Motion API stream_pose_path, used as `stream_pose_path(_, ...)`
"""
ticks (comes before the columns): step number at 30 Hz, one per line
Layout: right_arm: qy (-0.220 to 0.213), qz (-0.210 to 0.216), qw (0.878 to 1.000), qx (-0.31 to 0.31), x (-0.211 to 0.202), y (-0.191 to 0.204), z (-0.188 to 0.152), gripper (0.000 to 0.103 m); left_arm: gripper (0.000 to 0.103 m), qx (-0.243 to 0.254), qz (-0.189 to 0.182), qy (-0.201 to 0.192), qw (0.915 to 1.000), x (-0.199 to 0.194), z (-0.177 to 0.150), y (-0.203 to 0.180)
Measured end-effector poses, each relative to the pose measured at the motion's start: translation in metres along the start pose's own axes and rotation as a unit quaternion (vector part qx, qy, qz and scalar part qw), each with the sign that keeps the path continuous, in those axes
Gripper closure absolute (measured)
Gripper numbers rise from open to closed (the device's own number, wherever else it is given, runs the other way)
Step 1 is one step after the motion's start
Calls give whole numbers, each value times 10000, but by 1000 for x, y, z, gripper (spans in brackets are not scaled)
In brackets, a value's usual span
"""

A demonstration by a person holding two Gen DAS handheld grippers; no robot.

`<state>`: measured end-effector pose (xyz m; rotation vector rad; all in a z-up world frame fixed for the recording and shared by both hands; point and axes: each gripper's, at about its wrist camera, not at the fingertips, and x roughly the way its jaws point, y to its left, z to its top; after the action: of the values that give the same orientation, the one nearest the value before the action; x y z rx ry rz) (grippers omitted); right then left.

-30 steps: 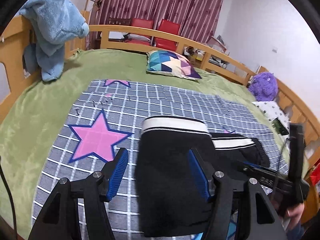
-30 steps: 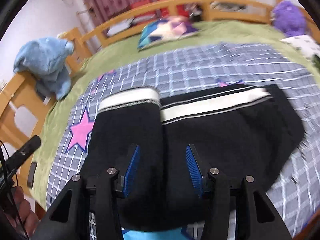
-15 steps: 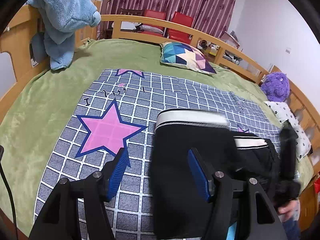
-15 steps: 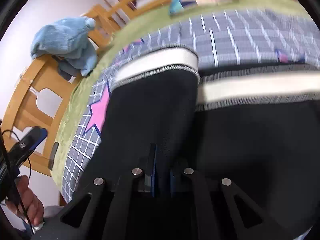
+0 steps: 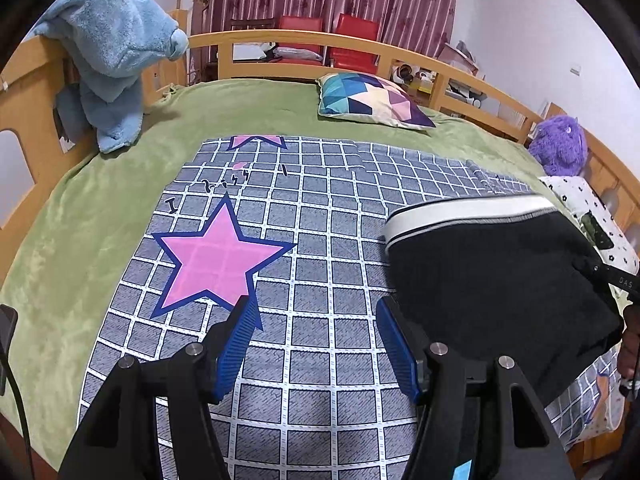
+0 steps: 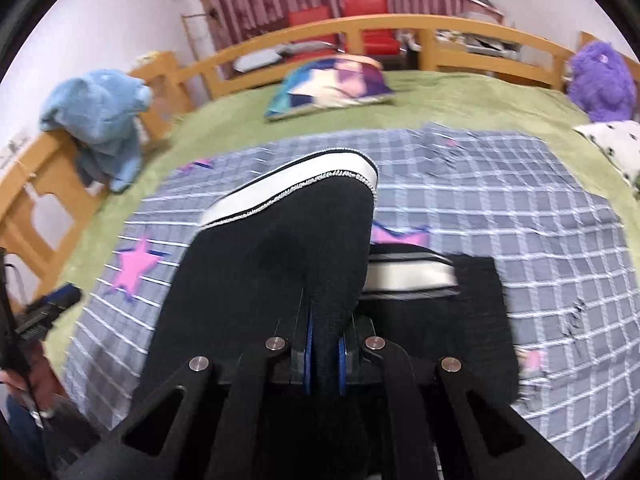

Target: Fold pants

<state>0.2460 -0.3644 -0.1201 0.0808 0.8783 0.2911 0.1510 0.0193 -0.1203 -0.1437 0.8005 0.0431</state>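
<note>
Pants (image 6: 280, 264) now lifted in pinched right tongs (image 6: 323, 354), lower fold hidden.

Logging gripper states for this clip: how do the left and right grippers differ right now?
The left gripper stands open with nothing between its fingers; the right gripper is shut on the pants. The left hovers over the bare checked sheet; the right lifts a black fold off it. Both have blue pads and point down at the bed.
</note>
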Motion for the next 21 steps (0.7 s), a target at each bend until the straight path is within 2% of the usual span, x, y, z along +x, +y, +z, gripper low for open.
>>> stream_pose_path(4,158,-221,9993,243,11,-39,-12,94,43,98,82,29,9999,4,-2,-3)
stream_pose_path(10,-6,-204,9973,705,7,-84,-25,94,43,199,120,26,9997,7,-4,-8)
stream_pose_path(16,79,-355,9967,726,18,-97,-31,94,43,442,144,0,9989,8,-8,-19)
stream_pose_path(21,-52,-249,9958,883,11,-103,-38,94,43,527,80,-23,9986,6,-10,-26)
